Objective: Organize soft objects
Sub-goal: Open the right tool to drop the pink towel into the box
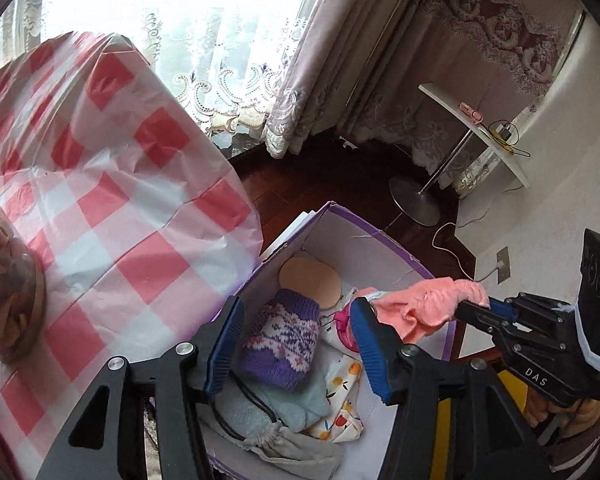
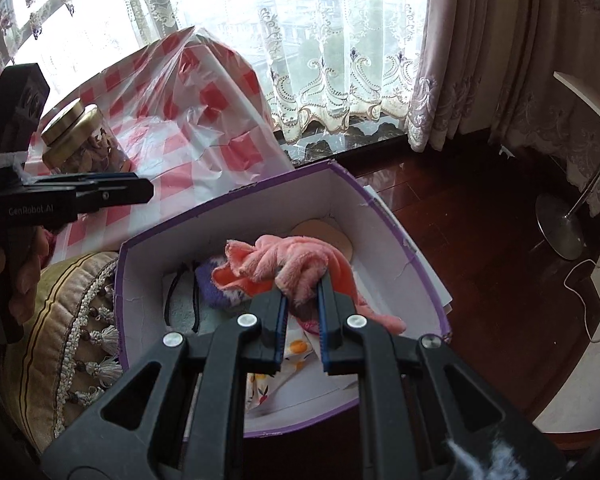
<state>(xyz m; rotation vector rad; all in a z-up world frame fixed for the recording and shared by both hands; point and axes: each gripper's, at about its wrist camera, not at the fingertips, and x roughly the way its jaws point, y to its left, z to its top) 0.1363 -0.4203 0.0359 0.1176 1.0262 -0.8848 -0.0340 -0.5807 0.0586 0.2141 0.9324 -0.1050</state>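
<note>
Purple-rimmed storage box (image 2: 236,208) fills frame centre, already holding a purple knit hat (image 1: 278,336). Right gripper (image 2: 303,300) pinches a pink fleece cloth (image 2: 284,260) above it. Left gripper (image 1: 296,344), part-open, empty. Likely next: release cloth inside.

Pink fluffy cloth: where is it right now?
The pink fluffy cloth is pinched in the right tongs, hanging over the open purple-edged box, above the purple knit piece inside it.
</note>
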